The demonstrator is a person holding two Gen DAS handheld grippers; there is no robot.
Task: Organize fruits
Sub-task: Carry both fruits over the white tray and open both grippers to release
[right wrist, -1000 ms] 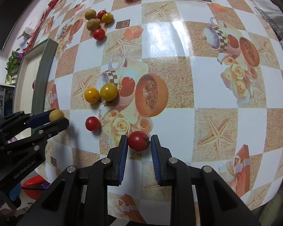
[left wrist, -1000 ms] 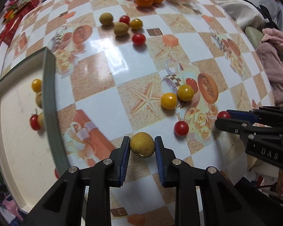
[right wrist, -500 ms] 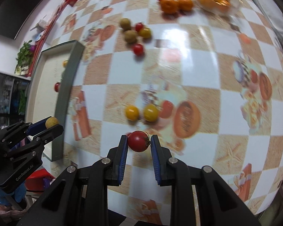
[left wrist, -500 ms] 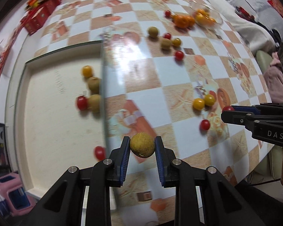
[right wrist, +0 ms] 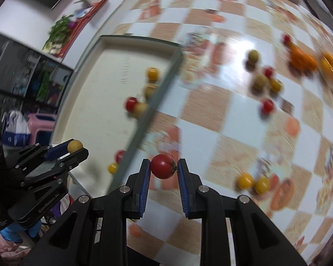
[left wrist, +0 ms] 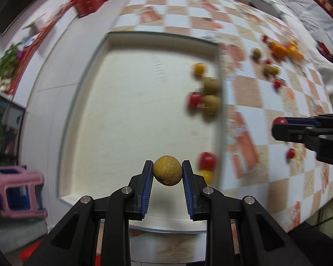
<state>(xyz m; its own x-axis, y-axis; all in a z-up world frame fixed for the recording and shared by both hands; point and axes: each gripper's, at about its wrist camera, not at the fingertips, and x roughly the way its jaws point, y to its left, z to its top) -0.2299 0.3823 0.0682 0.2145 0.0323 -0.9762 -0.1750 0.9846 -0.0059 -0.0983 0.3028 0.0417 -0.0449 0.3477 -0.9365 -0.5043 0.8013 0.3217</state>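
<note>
Brown fruit [left wrist: 167, 170] now over tray [left wrist: 122, 110] (blurred).

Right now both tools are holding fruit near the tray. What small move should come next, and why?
Probably lower the left tool and release its brown fruit onto the tray. That tool already hangs over the tray's bare floor, left of the fruit lying along its right wall. The right tool, shut on a red tomato, looks to be over the tablecloth, so it would go second.
</note>
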